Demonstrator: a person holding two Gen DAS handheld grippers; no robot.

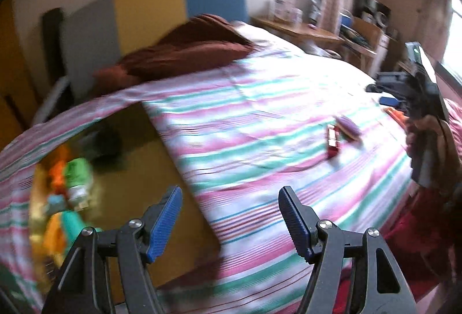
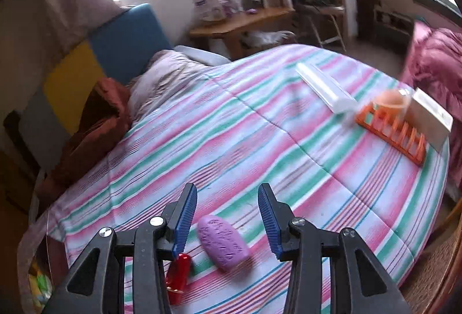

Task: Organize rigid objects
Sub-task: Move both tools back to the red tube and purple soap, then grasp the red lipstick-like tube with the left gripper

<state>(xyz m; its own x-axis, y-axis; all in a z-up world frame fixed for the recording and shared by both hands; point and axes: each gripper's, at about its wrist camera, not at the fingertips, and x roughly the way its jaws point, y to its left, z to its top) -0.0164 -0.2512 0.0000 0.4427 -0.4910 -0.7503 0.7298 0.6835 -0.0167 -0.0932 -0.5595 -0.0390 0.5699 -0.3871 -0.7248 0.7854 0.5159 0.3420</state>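
On the striped bedspread (image 2: 260,126), the purple block (image 2: 223,241) lies flat beside a red piece (image 2: 179,273), between the spread jaws of the right gripper (image 2: 228,218). It looks light and stiff, best pinched across its narrow sides. The left gripper (image 1: 231,216) hangs spread and empty.

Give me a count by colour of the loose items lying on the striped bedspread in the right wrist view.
Purple: 1, the oval piece
Red: 1, the small item beside it
Orange: 2, the rack and the cup at its far end
White: 2, the long box and the flat board behind the rack
Total: 6
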